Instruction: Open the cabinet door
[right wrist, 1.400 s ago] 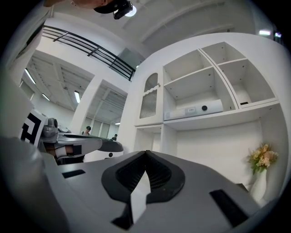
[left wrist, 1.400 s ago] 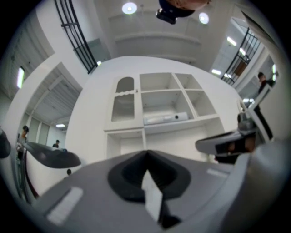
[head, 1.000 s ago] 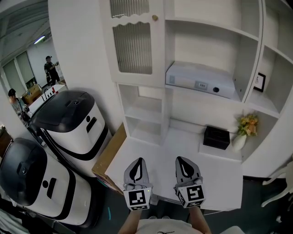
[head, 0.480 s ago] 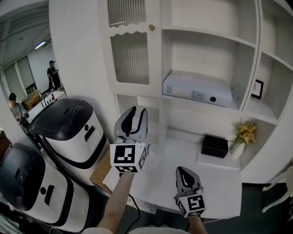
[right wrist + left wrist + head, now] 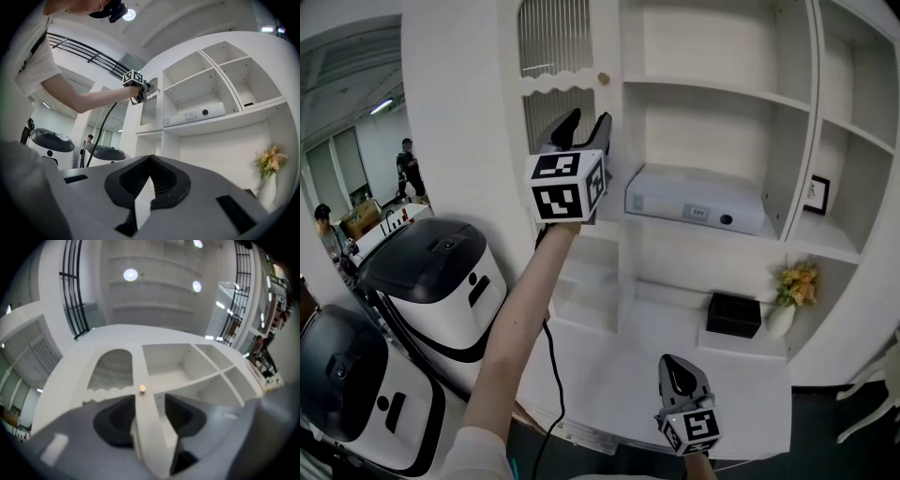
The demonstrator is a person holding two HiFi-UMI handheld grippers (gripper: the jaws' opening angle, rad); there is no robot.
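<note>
the left tongs (image 5: 589, 117) are now sitting high against the cabinet door (image 5: 567, 82), having climbed from beside the right tongs (image 5: 672, 360) at the front of the worktop (image 5: 609, 375), and the jaws are opening as they arrive. the right tongs are hanging low over the worktop, pressed together and holding nothing.

the door, ribbed glass in a white frame at the upper left of the shelving, is looking fully closed, its small brass knob (image 5: 603, 78) sitting on the edge next to the open shelves.

the risk is that the jaws are lining up on the frame rather than the knob. closing there would be pinching flat painted wood, and a pull would likely be slipping off. the knob is small and round, so a shallow or off-centre bite could also be popping loose.

the left gripper view is showing what the head view's marker cube is hiding: the door's edge strip is standing between the spread jaws of the left tongs (image 5: 150, 418), untouched by the pads, with the knob (image 5: 142, 388) just beyond the tips. the right gripper view is giving the side-on picture, with the arm stretched up and a cable (image 5: 101, 133) dangling from it.
</note>
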